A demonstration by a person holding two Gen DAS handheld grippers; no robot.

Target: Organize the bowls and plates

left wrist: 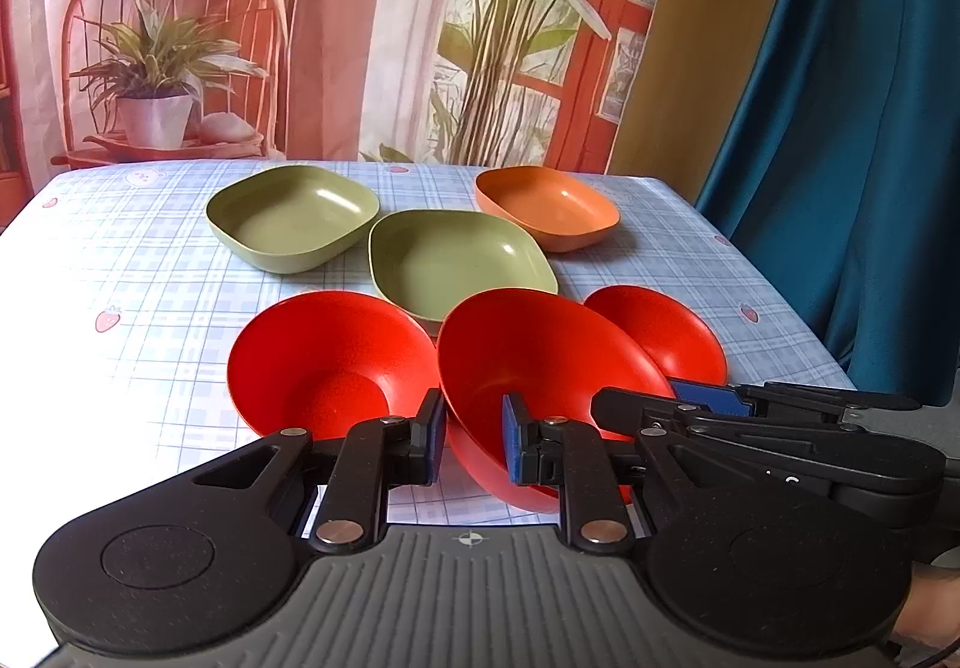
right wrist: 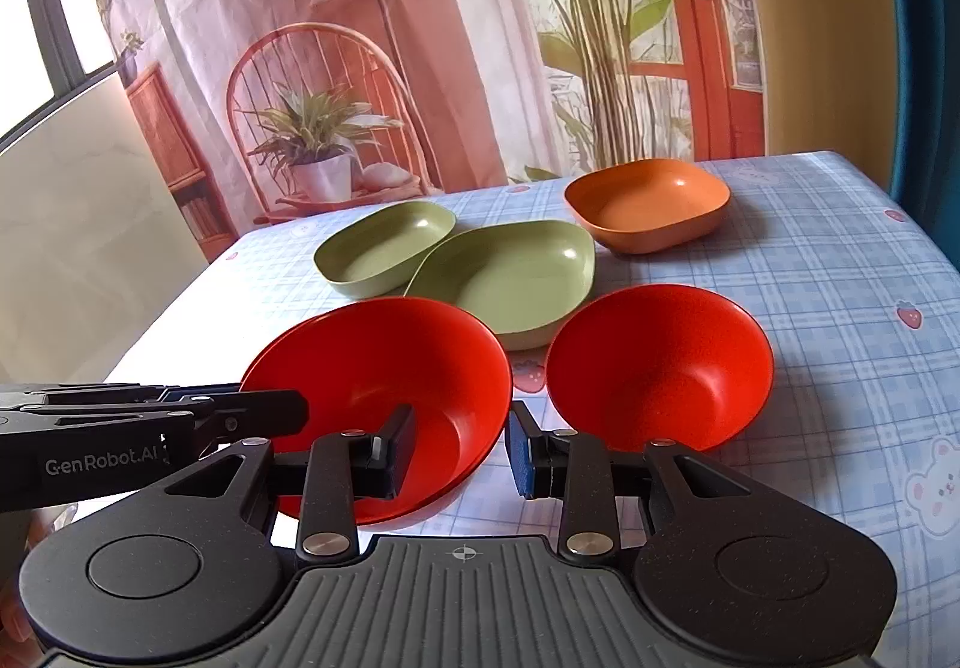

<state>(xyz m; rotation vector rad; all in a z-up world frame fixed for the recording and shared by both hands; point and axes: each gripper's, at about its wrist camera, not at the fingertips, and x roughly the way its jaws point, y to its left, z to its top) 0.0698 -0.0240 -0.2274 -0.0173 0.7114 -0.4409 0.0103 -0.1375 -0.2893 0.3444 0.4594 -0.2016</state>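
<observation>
While the left gripper (left wrist: 475,443) pinches the middle red bowl (left wrist: 540,362) by its rim, tilted, it could slip onto the left red bowl (left wrist: 324,368); right gripper (right wrist: 461,452) narrow, empty.

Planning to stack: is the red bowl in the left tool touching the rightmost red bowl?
Apart. Right wrist view shows tablecloth between the held red bowl and the rightmost red bowl.

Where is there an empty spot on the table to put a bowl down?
The checked tablecloth is bare on the right, beside the orange dish and the right red bowl. More bare cloth lies left of the far green dish and the left red bowl. The middle is crowded: dishes and bowls sit almost touching.
</observation>
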